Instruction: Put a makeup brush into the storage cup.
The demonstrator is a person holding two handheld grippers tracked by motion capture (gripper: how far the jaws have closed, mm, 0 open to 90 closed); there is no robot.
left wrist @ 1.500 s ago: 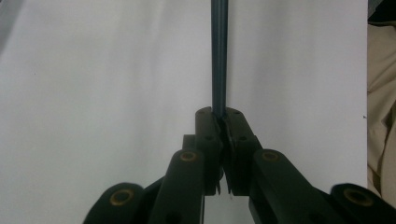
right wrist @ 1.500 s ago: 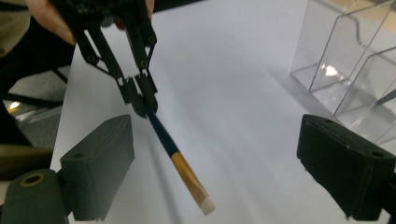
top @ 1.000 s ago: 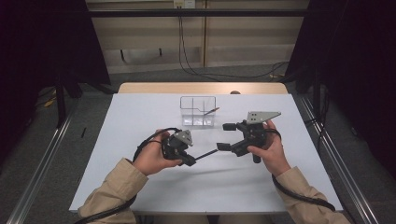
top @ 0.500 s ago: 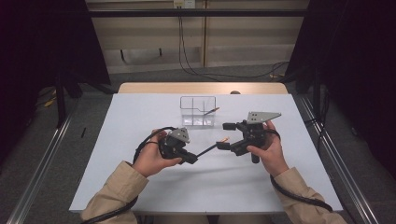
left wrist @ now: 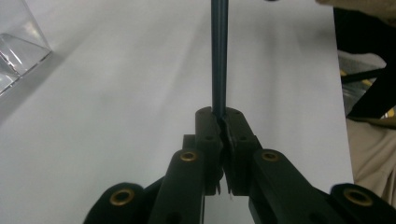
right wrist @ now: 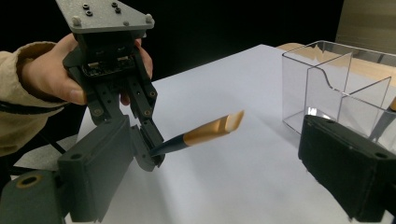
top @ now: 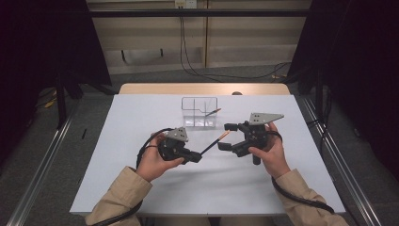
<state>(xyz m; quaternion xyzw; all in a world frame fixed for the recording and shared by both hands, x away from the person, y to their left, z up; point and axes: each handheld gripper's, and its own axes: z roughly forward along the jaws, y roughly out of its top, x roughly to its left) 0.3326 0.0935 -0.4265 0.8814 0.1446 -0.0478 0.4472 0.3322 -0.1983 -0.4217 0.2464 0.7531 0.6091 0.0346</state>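
Gripping a thin dark brush by the end of its handle, the left gripper sits at the middle of the white bench, held in the person's left hand. In the left gripper view its two black jaws are pressed together on the dark handle, which runs straight away from the camera. In the right gripper view the brush shows a dark handle, a gold ferrule and a flat pale tip, and it slants up to the right, clear of the bench surface.

The right gripper is just to the right of the brush tip, held in the person's right hand. Its jaws stand wide apart, one on each side of the right gripper view, with nothing between them but the brush tip farther off; in the high view the tip lies between the two jaw ends, and I cannot tell if it touches either.

A clear plastic organiser with inner dividers stands on the far middle of the bench, beyond both grippers. Something thin with an orange end leans in its right compartment. Tan sleeves cover both forearms, and a black cable trails from each gripper.
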